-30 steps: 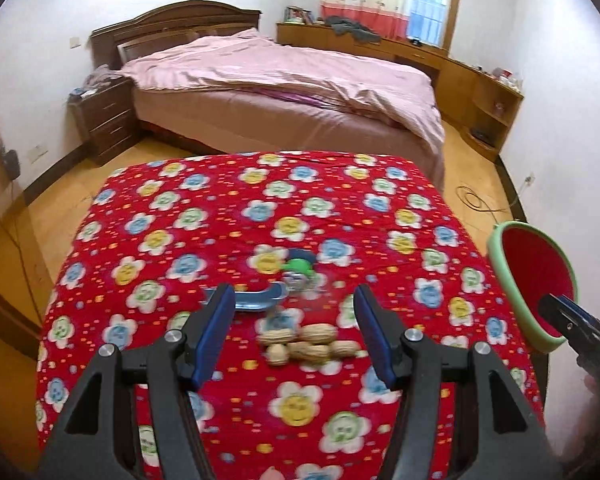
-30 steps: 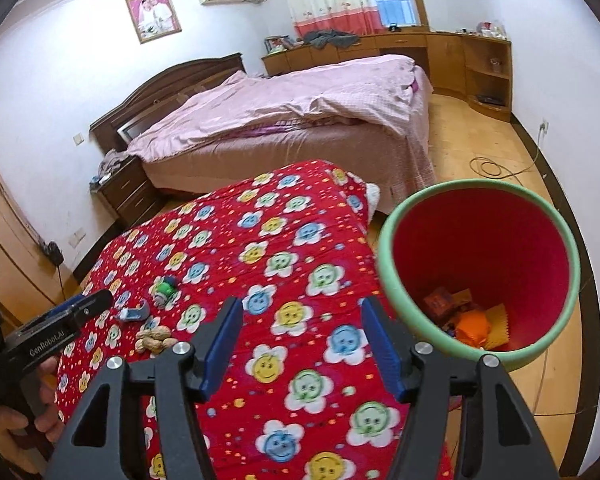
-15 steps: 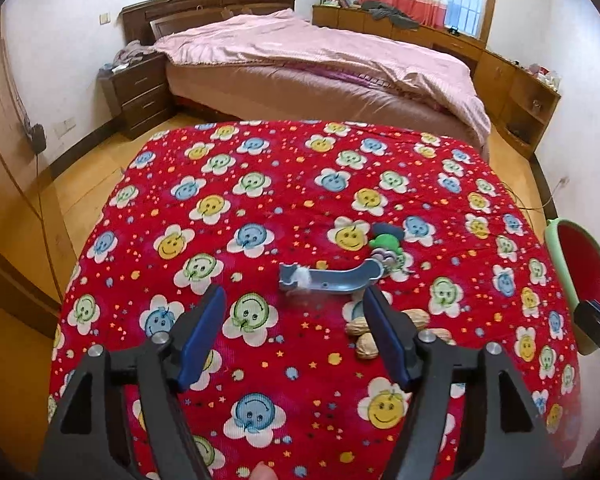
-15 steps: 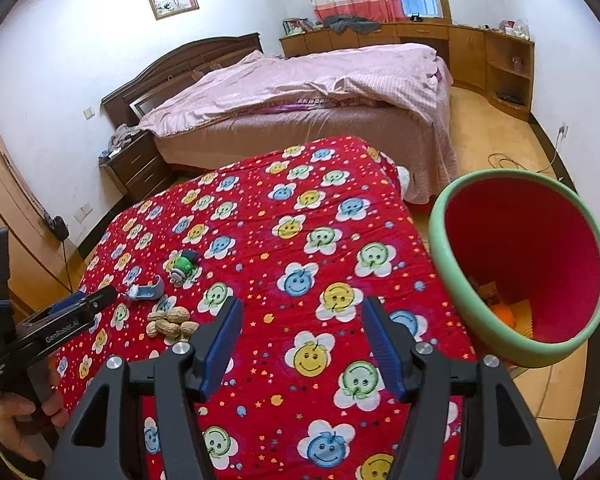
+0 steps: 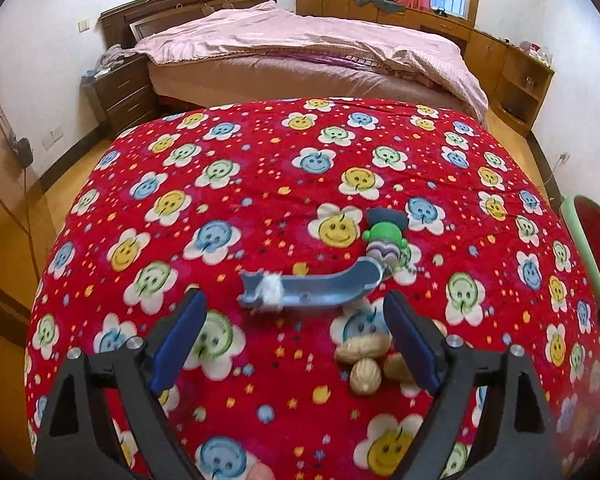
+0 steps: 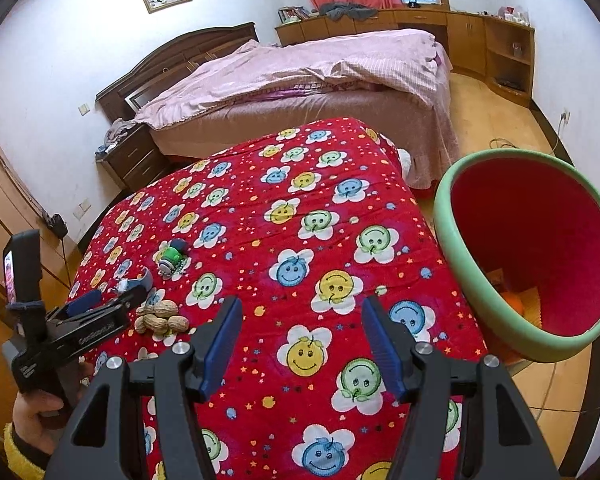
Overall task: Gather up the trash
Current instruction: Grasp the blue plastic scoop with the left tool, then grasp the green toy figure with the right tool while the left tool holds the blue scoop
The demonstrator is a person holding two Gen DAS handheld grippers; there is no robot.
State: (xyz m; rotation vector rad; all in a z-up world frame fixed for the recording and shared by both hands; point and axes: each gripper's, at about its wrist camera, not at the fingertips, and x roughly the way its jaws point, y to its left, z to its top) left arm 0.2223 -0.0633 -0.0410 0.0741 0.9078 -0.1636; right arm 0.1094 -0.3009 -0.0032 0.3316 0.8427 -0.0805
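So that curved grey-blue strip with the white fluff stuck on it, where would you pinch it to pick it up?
Probably across its straight middle stretch. The grey-blue strip lies flat on the red quilt, long side crosswise to the left gripper, so coming down from above, one finger in front and one behind, suits its narrow width. The curled end touches the green toy; the peanuts lie close.

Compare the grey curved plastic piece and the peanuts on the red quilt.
The grey curved plastic piece is one long blue-grey strip with a white tuft near one end; the peanuts are several tan, rounded shells in a cluster. Both lie on the red quilt, unheld.
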